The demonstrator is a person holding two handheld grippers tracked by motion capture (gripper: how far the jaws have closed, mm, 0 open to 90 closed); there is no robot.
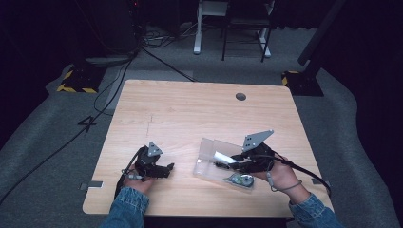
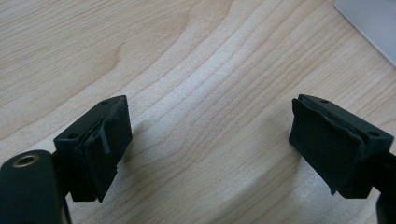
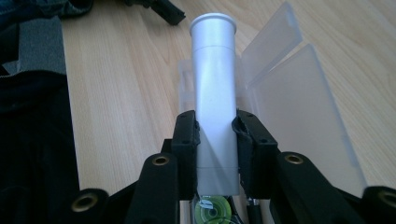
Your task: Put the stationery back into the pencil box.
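Pinching a white plastic tube [image 3: 214, 93] near its base, the right gripper [image 3: 215, 154] holds it over the open clear plastic case [image 3: 299, 107], likely to lay it inside. The tube's long axis runs straight out from the jaws, its flanged end pointing toward the left gripper [image 1: 154, 166], which rests on the bench [image 1: 190, 114] with its jaws spread and nothing between them.
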